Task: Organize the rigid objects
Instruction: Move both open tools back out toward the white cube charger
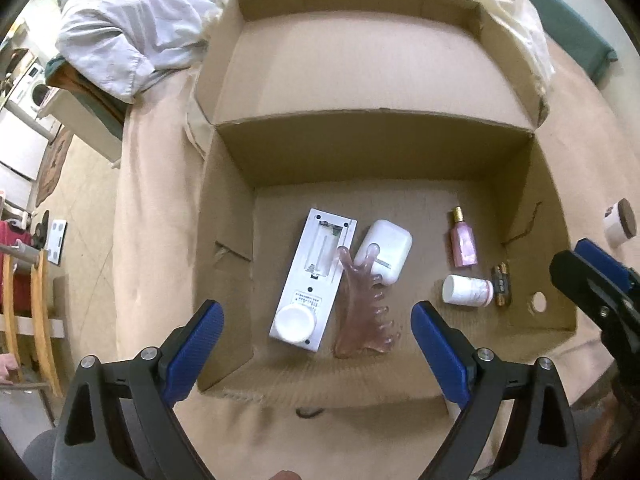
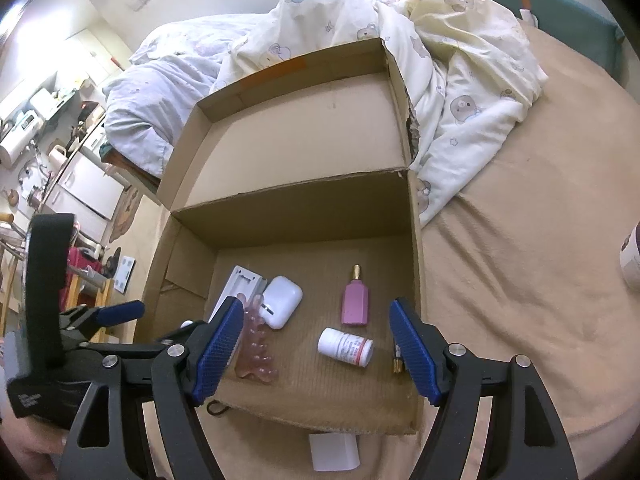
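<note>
Left wrist view: your left gripper hangs over the near left of the cardboard box, fingers spread wide with nothing between them.
Right wrist view: your right gripper hangs over the near right of the box, fingers also spread and holding nothing.
Left cluster: the white remote control lies on its face with the battery bay bare, a white round lid resting on its near end. The pink gua sha comb lies just right of it, its far prong overlapping the white earbud case.
Right cluster: the pink perfume bottle lies flat with its gold cap pointing far. The white pill bottle lies on its side near it, and two batteries sit beside the right wall.
Why so: everything lies flat on the box floor, likely so nothing rolls or tips.
Still outside: a brown-lidded jar sits on the tan bedsheet right of the box, and a white carton lies on the sheet at the near wall.
Far half: the box's open lid holds nothing.
</note>
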